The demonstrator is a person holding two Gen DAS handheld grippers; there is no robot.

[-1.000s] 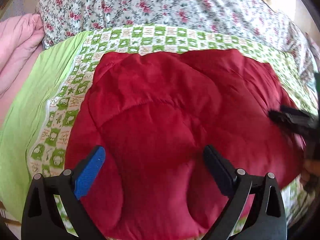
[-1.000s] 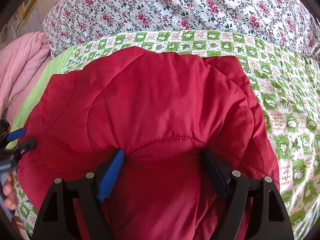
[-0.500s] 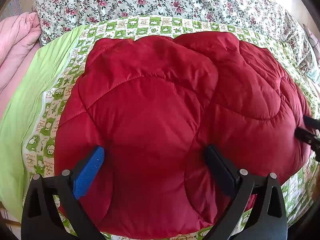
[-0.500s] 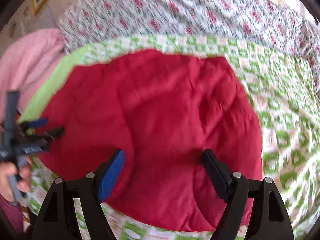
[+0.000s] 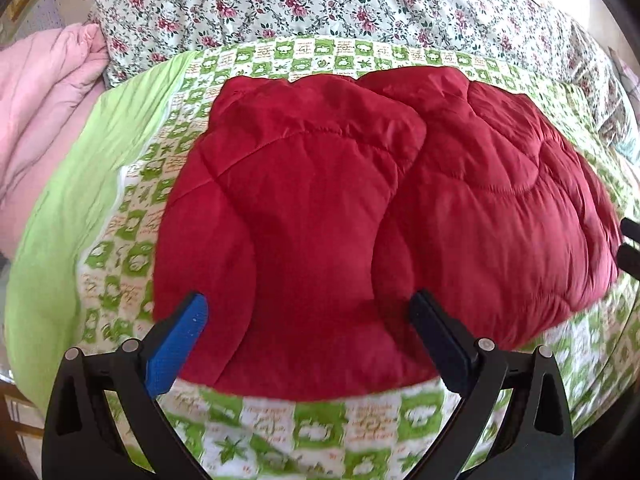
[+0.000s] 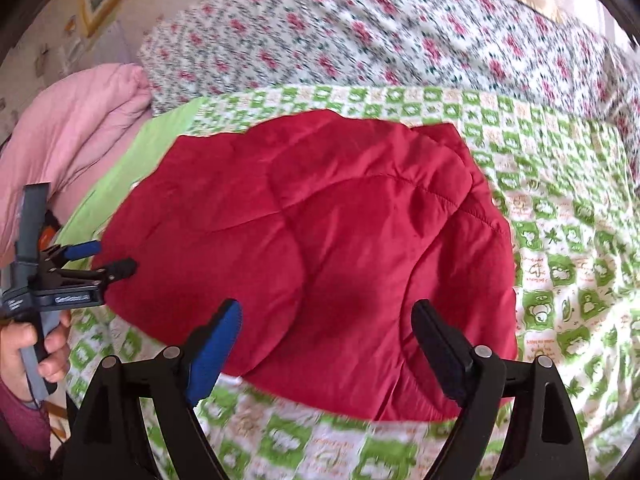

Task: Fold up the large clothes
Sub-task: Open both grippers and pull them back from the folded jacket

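The only lettering I can find on my tools is a pale line of print along the dark side bar of my left gripper [image 6: 114, 258], seen from the right wrist camera, and it is too blurred for me to read. The green-and-white checked bedspread [image 5: 360, 432] carries small orange writing in its white squares, above and below little drawings, but the strokes are too small and smeared to spell out a single word. I see no number, brand or sign that I can read anywhere else.
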